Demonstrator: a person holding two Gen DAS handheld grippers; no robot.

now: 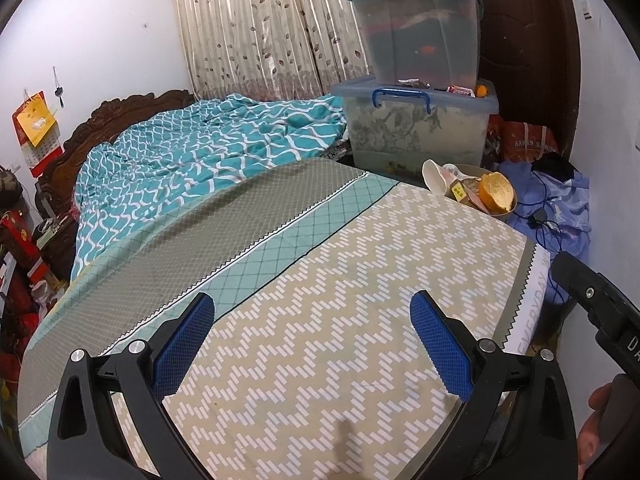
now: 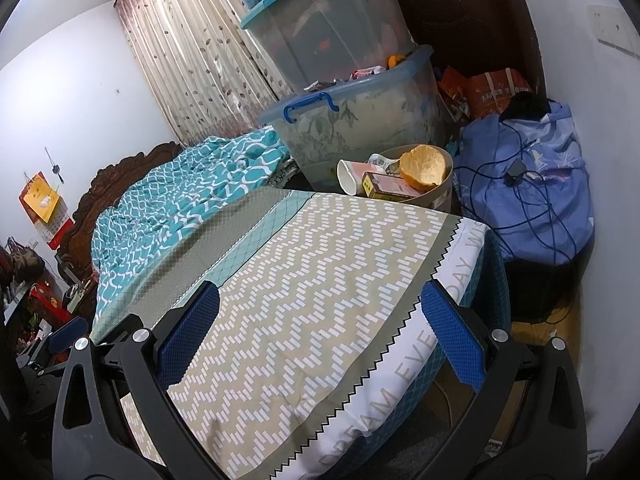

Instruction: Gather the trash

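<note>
Left gripper (image 1: 312, 344): jaws wide apart, holding nothing, hovering over the bed (image 1: 340, 320).
Right gripper (image 2: 320, 336): I have it spread wide too, nothing held, near the bed's corner.
Trash: bin (image 2: 438, 194) past the far end of the bed, holding an orange peel (image 2: 424, 166), a small box (image 2: 390, 189) and a paper cup (image 2: 347, 178).
Risk: the bin looks full; I judge a careless reach could knock the peel off.
View difference: only my right camera shows the bin's side wall.
</note>
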